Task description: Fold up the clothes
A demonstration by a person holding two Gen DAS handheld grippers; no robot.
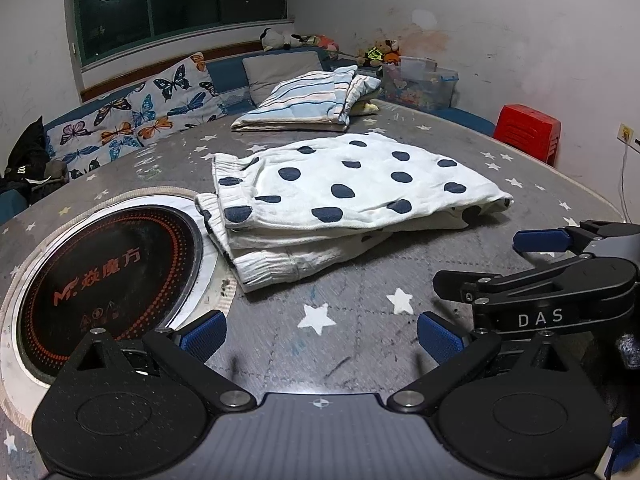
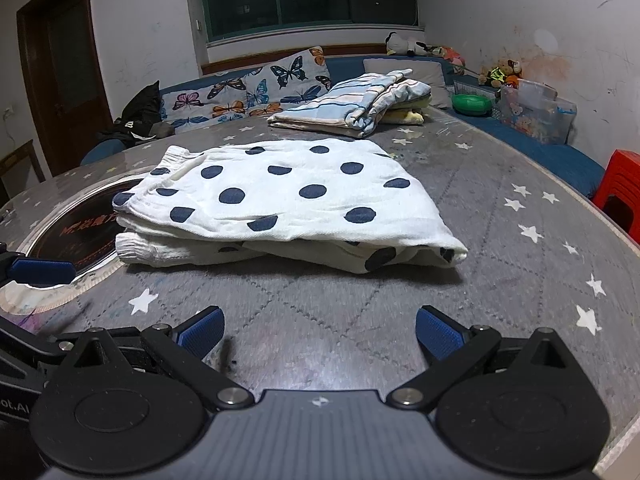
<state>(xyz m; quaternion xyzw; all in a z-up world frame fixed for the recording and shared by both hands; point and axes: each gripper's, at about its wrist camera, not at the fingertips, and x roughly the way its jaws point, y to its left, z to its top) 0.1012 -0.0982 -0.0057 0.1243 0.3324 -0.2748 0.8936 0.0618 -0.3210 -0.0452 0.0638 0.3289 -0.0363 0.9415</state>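
White dotted garment (image 1: pixel 340 192) lies folded in layers on grey starred table (image 1: pixel 360 340), beside induction plate (image 1: pixel 108 276). Left tool (image 1: pixel 320 334) and right tool (image 2: pixel 320 330) both wide, empty, short of cloth. Fold looks near done; next move likely final fold or shift to striped pile (image 2: pixel 360 108).

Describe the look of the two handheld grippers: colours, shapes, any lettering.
Both the left gripper and the right gripper are matte black with ribbed grey bodies, rounded disc-shaped linkage plates and silver pivot bolts. Their fingers carry blue textured pads. White "DAS" lettering shows on the right gripper's side.
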